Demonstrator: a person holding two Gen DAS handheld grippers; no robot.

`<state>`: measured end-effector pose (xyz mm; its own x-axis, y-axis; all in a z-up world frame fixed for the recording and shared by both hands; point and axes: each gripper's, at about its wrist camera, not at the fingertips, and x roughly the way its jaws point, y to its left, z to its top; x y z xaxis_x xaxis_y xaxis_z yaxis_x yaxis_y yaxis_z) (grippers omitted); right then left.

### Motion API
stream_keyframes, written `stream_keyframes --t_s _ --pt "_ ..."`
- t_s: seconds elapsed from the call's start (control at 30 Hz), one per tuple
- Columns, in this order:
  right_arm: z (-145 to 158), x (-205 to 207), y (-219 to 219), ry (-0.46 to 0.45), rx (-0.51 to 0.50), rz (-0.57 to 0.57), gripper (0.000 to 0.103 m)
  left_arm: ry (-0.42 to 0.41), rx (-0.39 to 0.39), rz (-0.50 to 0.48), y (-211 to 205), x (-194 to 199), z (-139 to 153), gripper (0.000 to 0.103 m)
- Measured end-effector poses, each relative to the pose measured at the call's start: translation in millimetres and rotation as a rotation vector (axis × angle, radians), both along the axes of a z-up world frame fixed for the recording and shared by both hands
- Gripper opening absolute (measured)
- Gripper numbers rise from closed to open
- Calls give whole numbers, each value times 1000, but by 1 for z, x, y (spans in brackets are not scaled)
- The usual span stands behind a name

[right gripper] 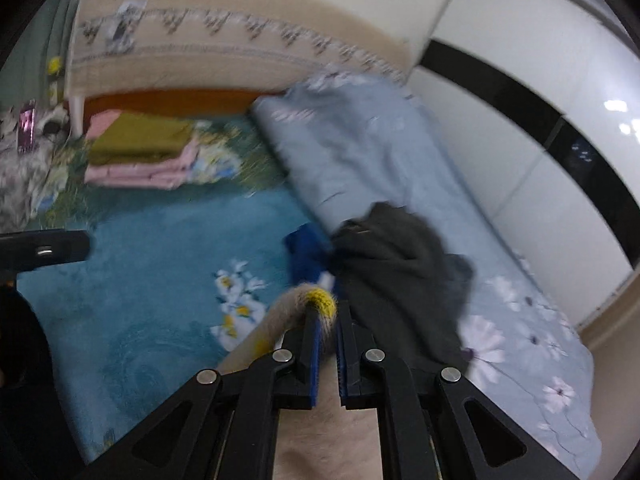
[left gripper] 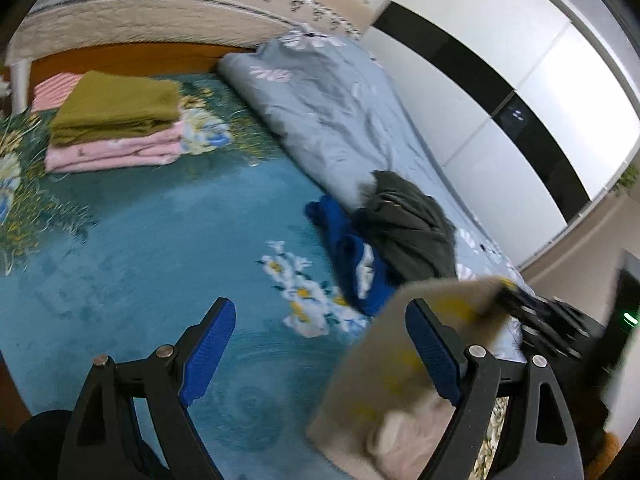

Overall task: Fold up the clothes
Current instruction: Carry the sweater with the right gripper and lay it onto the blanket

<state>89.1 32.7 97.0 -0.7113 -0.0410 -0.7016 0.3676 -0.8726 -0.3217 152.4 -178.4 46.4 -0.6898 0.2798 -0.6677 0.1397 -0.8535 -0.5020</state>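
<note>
My right gripper (right gripper: 329, 322) is shut on a beige knit garment (right gripper: 280, 320) with yellow patches, pinching its edge just above the bed. In the left wrist view that beige garment (left gripper: 380, 368) hangs blurred at the lower right, behind my left gripper's right finger and partly within the gap. My left gripper (left gripper: 320, 346) is open over the teal bedspread (left gripper: 140, 248) and grips nothing. A crumpled dark grey garment (left gripper: 408, 220) (right gripper: 400, 268) and a blue garment (left gripper: 352, 260) (right gripper: 306, 256) lie unfolded beside the quilt. An olive piece on pink pieces forms a folded stack (left gripper: 116, 112) (right gripper: 140, 144) at the far left.
A rolled pale blue floral quilt (left gripper: 340, 112) (right gripper: 360, 152) runs along the bed's right side. The beige headboard (left gripper: 160, 12) is at the back. A white and black wardrobe (left gripper: 500, 92) stands to the right. The left gripper's body (right gripper: 48, 248) shows at the right view's left edge.
</note>
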Motion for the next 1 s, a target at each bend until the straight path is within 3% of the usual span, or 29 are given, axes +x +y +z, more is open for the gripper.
stream_keyframes --t_s 0.23,0.33,0.4,0.47,0.53,0.6,0.77,0.87,1.0 --pt "-69 -93 -16 -182 -54 -101 7 -64 8 28 -9 -11 -23 88" --pt "-95 -111 -3 -283 -80 -145 11 -88 -9 10 -2 -20 -32 88" --pt "-99 -113 5 -302 -99 -147 12 -102 -22 -5 4 -26 -38 88" --pt "-92 -107 12 -303 -101 -110 21 -117 -33 -18 10 -32 -44 88" --pt "-84 -98 18 -297 -93 -66 49 -137 -31 -27 17 -38 -53 88" --pt "-71 -83 28 -273 -80 -14 60 -159 -33 -45 27 -45 -61 88" --pt "-60 -57 63 -263 -144 -54 61 -212 -67 -112 56 -59 -80 88" --pt "-60 -40 88 -268 -200 -101 69 -224 -76 -128 63 -62 -87 87" --pt "-111 16 99 -347 -245 -143 72 -217 -117 -139 69 -63 -92 88"
